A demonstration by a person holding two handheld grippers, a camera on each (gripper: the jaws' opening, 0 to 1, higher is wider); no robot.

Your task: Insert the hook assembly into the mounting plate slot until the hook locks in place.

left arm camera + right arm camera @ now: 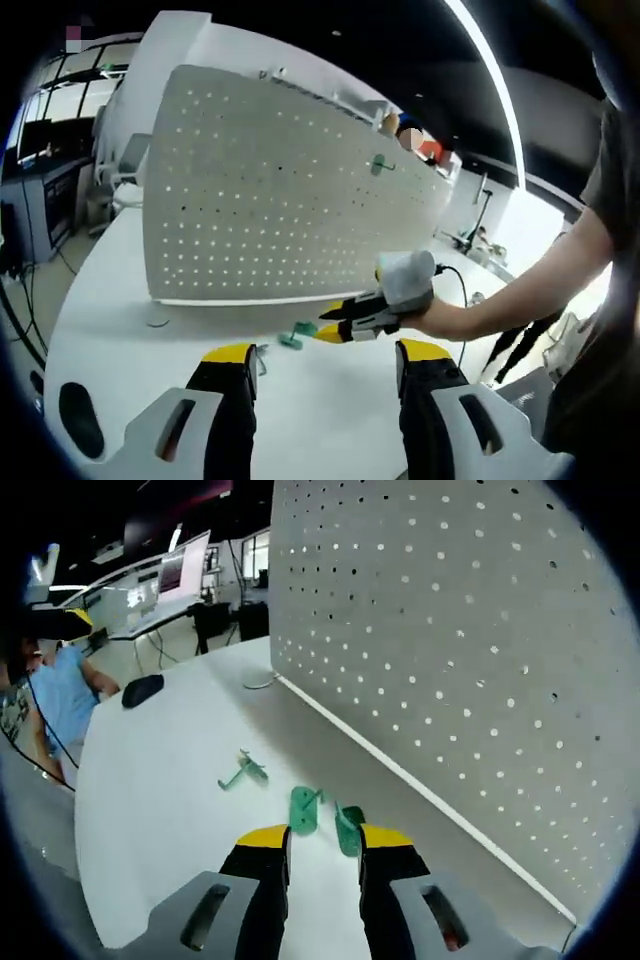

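Observation:
A large grey perforated mounting plate (280,190) stands upright on the white table (130,290); one green hook (380,165) hangs on it at the upper right. A green hook assembly (305,810) lies on the table just beyond my right gripper's (325,838) tips, one part (348,830) against the right jaw. The jaws stand narrowly apart and grip nothing. A second, thinner green hook (243,772) lies further left. In the left gripper view a hand brings the right gripper (335,325) in beside the assembly (297,335). My left gripper (328,352) is wide open and holds nothing.
The mounting plate (470,650) rises along the right side of the right gripper view. A black mouse (143,688) lies near the table's far edge and a thin cable (258,683) by the plate's corner. A person in a blue shirt (60,705) stands beyond the table.

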